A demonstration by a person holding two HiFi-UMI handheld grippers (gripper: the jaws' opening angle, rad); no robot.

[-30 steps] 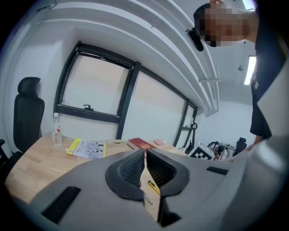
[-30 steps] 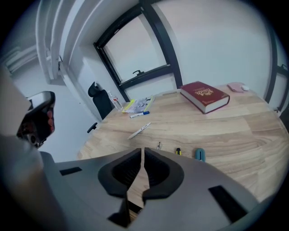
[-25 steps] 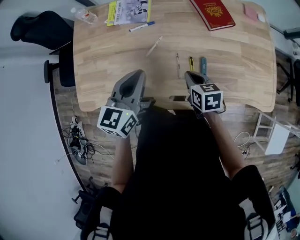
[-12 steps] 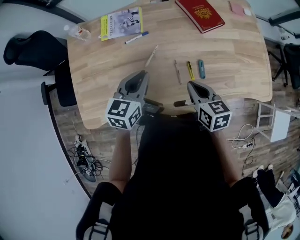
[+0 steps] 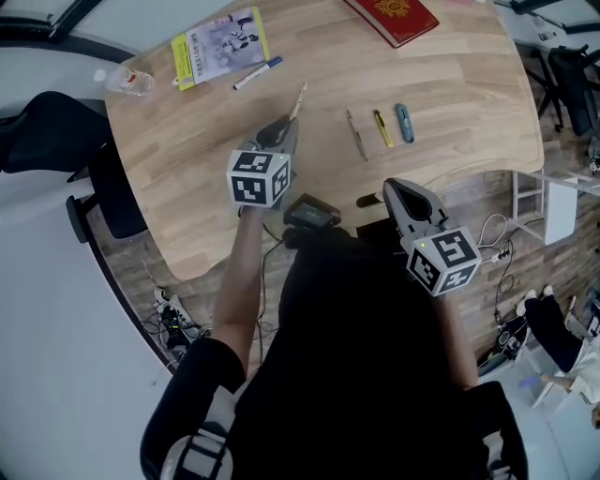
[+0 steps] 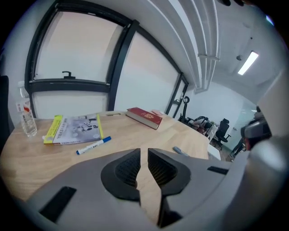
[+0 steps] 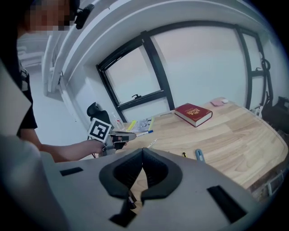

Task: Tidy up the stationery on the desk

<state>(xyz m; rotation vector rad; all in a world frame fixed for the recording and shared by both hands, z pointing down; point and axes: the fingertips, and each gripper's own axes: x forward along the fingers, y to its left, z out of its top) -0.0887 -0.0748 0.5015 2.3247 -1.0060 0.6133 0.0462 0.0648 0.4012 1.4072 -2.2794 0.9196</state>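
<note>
Now Reaching Out Left, Hanging Back Right

Stretches the left arm forward over the desk (image 5: 469,84), forearm bare and nearly straight, marker cube facing up. Points the left tool (image 5: 284,127) away from the body, jaws narrowed to a thin slit with only desk showing through it. Has a pale pen (image 5: 298,101) just ahead of that tool's tips, not touching them. Finds farther ahead and to the tool's left a blue-capped marker (image 5: 256,73), a yellow-edged booklet (image 5: 208,45) and, leftmost, a clear bottle (image 5: 127,82). Finds to the tool's right a grey pen (image 5: 356,134), a yellow pen (image 5: 382,128) and a blue-grey pen (image 5: 403,123) lying side by side, with a red book (image 5: 394,14) well beyond them. Holds the right tool (image 5: 392,187) at the desk's near edge, close against the body, elbow bent. Shows its jaws closed tip to tip, gripping nothing. Aims it forward, with the left tool and its forearm ahead and to its left.
</note>
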